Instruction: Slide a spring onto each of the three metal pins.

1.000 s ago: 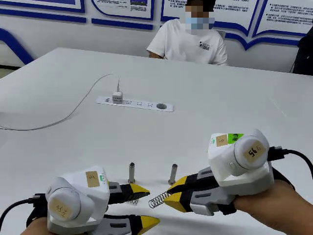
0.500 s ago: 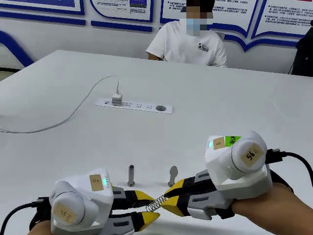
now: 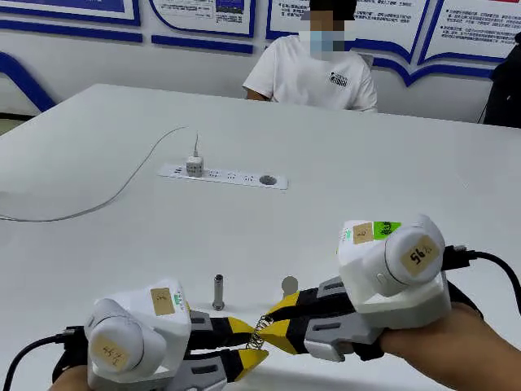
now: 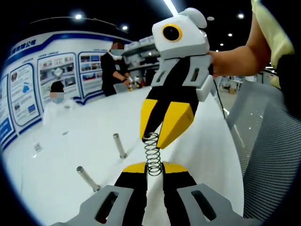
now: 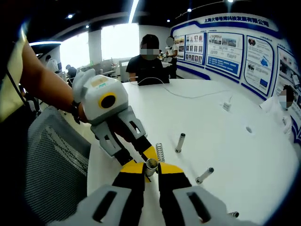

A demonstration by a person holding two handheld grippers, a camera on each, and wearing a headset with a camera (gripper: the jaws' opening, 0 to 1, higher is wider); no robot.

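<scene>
Spring point(image 4: 153, 156) bridges your two grippers in the air near the standing pins point(image 3: 218, 291): your right gripper point(image 5: 150, 167) pinches one end, your left gripper point(image 4: 153, 169) is closed narrowly on the other, likely to re-grip it for threading over a pin.

Bright, even overhead light; fisheye-warped edges.

A silvery coil spring point(image 3: 262, 330) is being pinched at both ends. One bare metal pin point(image 3: 218, 291) is standing upright behind, a second pin point(image 3: 289, 285) beside it.
</scene>
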